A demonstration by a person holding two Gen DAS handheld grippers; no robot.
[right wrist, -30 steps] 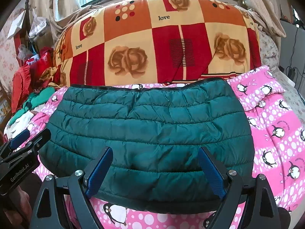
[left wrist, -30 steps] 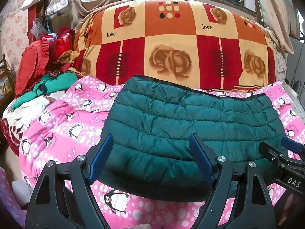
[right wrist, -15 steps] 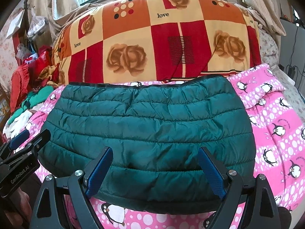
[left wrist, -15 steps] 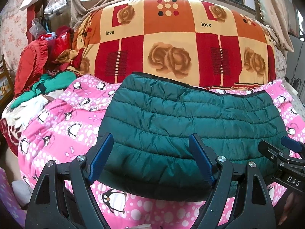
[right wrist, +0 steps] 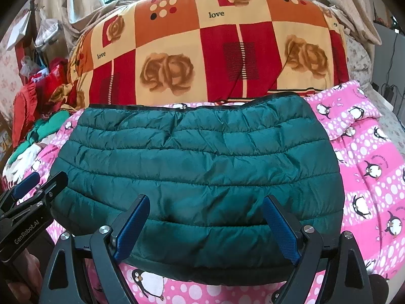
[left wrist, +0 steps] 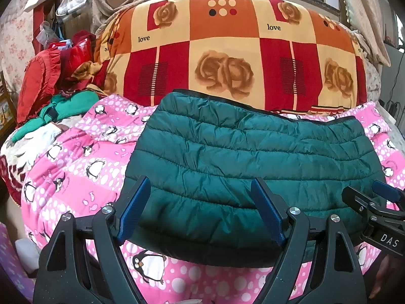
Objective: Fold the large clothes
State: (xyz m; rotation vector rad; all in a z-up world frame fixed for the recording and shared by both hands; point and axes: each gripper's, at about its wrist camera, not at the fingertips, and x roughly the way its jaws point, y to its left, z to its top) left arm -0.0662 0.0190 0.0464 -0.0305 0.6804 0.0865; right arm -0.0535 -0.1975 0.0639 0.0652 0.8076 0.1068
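A dark green quilted puffer jacket [left wrist: 253, 157] [right wrist: 197, 167] lies folded into a wide flat bundle on a pink penguin-print blanket [left wrist: 76, 172] [right wrist: 374, 177]. My left gripper [left wrist: 200, 190] hovers open above the jacket's near left part, its blue pads wide apart with nothing between them. Over the near middle of the jacket my right gripper [right wrist: 206, 207] is open as well and holds nothing. Each gripper shows at the edge of the other's view: the right gripper [left wrist: 374, 202] at the right, the left gripper [right wrist: 33, 190] at the left.
A big rolled quilt in red, orange and cream squares with roses [left wrist: 227, 58] [right wrist: 202, 55] lies behind the jacket. Red and green clothes [left wrist: 50, 81] are piled at the left. A window runs along the top. Cables [right wrist: 389, 86] hang at the far right.
The views have shifted only slightly; the jacket lies as before and both grippers stay open over its near edge.
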